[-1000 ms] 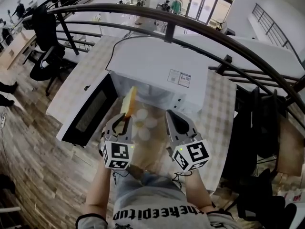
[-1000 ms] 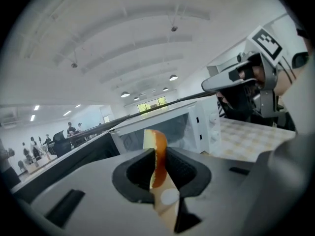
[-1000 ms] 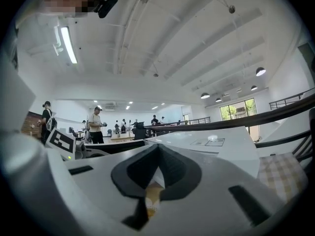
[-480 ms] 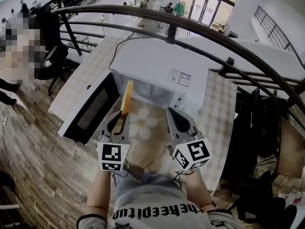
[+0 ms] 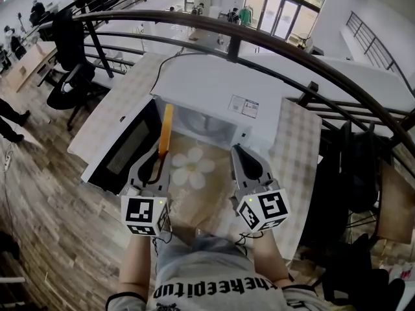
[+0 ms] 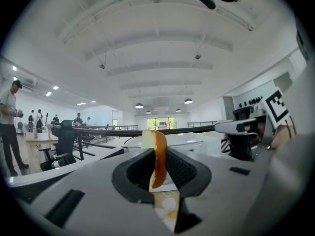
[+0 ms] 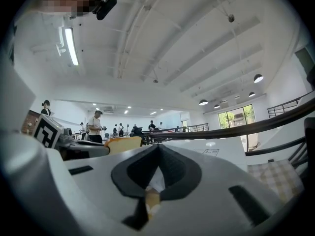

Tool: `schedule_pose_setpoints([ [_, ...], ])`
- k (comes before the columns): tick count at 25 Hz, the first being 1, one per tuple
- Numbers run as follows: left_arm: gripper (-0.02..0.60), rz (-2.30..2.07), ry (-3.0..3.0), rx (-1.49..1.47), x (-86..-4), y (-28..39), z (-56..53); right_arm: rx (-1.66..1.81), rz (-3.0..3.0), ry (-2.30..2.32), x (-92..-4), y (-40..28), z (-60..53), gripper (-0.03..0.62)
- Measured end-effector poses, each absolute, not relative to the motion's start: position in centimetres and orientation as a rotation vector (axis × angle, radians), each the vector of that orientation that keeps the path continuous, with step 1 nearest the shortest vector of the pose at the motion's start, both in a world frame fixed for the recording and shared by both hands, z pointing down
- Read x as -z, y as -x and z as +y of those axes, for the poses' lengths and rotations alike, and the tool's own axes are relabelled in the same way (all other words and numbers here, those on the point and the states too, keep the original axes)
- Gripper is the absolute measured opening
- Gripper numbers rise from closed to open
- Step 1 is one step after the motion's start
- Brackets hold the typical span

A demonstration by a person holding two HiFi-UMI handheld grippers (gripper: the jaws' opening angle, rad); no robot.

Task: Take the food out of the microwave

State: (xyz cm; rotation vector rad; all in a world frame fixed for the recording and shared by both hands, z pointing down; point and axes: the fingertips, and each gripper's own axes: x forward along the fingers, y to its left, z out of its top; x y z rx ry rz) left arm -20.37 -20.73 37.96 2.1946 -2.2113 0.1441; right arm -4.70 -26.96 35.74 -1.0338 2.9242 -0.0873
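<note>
A slice of toast (image 5: 166,128) with an orange-brown crust stands on edge in front of the open white microwave (image 5: 214,86). My left gripper (image 5: 161,155) is shut on its lower end. In the left gripper view the toast (image 6: 157,154) sits upright between the two black pads, held by my left gripper (image 6: 158,170). My right gripper (image 5: 238,153) hovers beside it to the right, shut with nothing in it. In the right gripper view my right gripper (image 7: 156,150) has its jaws closed together, and the toast (image 7: 123,143) shows off to the left.
The microwave door (image 5: 122,153) hangs open to the left. A brown mat with a white flower print (image 5: 193,168) lies on the checked tablecloth (image 5: 295,148) below the grippers. A dark curved railing (image 5: 272,44) runs behind the microwave. Office chairs (image 5: 65,70) stand at the left.
My left gripper has risen with the toast and rolled, so the slice now stands edge-on and more upright. The right gripper has hardly moved.
</note>
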Motion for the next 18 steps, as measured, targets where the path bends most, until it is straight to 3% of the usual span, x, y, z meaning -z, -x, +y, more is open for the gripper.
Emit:
schedule_pose_setpoints([
  [18,0.071,-2.244,-2.185,0.085,-33.6,20.7,-19.1,0.018,2.928,1.041,-34.5,4.0,-26.3,0.005],
])
